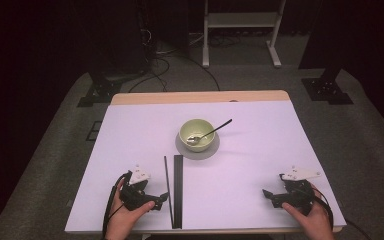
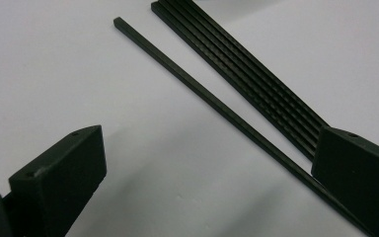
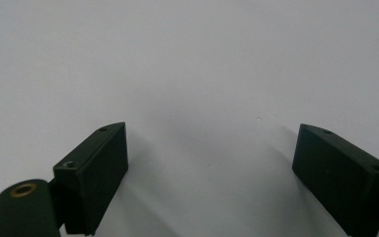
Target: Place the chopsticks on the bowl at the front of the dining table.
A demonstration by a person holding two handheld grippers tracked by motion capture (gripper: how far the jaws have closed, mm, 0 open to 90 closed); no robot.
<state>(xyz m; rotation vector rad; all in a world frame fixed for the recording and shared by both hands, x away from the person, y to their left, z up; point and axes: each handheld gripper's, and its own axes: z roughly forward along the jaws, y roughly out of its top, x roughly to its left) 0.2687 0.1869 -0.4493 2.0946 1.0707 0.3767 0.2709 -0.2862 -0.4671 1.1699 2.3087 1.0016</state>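
Lying near the table's front edge, a single black stick (image 1: 167,187) is seen just beside a flat bundle of black sticks (image 1: 178,190), the two nearly parallel. Farther back, a green bowl (image 1: 197,134) with a spoon (image 1: 211,132) is set on a grey coaster (image 1: 197,152). The left gripper (image 1: 160,200), released, is held beside the single stick. The right gripper (image 1: 269,196), also released, is held over bare white table (image 1: 255,150).

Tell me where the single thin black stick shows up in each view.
High view: the thin stick lies near the left gripper, just left of the wider black strip.
Left gripper view: it runs diagonally from upper left to lower right.
Right gripper view: just white tabletop there.
Shared landmark: the wider black strip.
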